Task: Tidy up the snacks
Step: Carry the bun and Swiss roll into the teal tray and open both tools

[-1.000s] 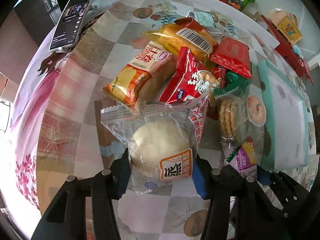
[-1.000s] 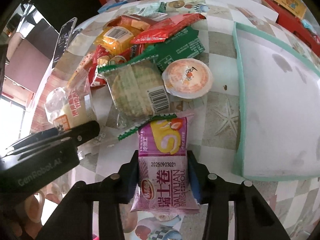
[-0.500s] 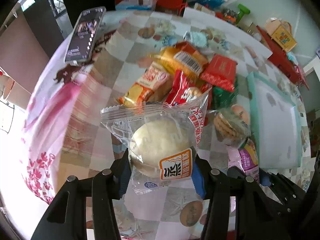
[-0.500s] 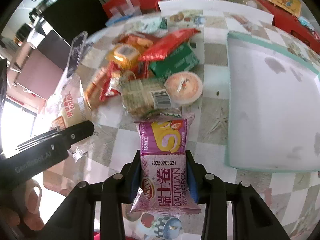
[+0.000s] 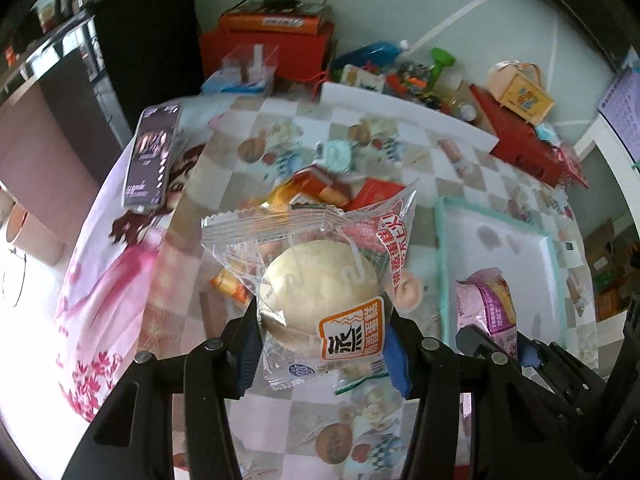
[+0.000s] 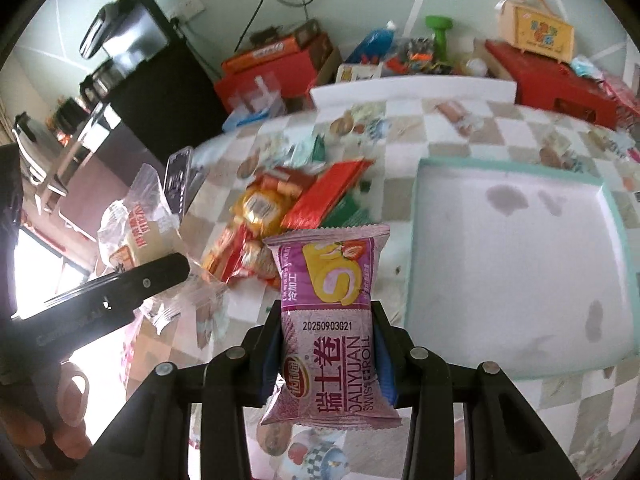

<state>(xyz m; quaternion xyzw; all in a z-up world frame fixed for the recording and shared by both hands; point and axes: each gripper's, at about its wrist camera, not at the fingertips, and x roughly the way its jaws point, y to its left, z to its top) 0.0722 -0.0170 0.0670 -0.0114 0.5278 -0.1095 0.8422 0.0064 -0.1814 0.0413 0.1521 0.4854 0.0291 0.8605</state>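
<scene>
My left gripper [image 5: 322,346] is shut on a clear-wrapped pale round bun [image 5: 320,284], held up above the table. My right gripper [image 6: 329,352] is shut on a purple swiss roll packet [image 6: 330,308], also lifted clear of the table. That packet [image 5: 490,304] shows at the right of the left wrist view, and the bun [image 6: 136,236] with the left gripper's finger [image 6: 120,284] at the left of the right wrist view. A heap of snack packets [image 6: 296,208] lies on the checked tablecloth. A white tray with a teal rim [image 6: 516,264] lies to the right of the heap.
A phone [image 5: 150,160] leans at the table's left edge. Red boxes [image 5: 272,44], a yellow carton [image 5: 520,94] and small clutter stand beyond the far edge. A person's fingers [image 6: 68,412] show at the lower left of the right wrist view.
Both grippers have risen from the table with their packets still gripped. The snack heap and tray now look smaller and farther below, and the far wall has come into view.
</scene>
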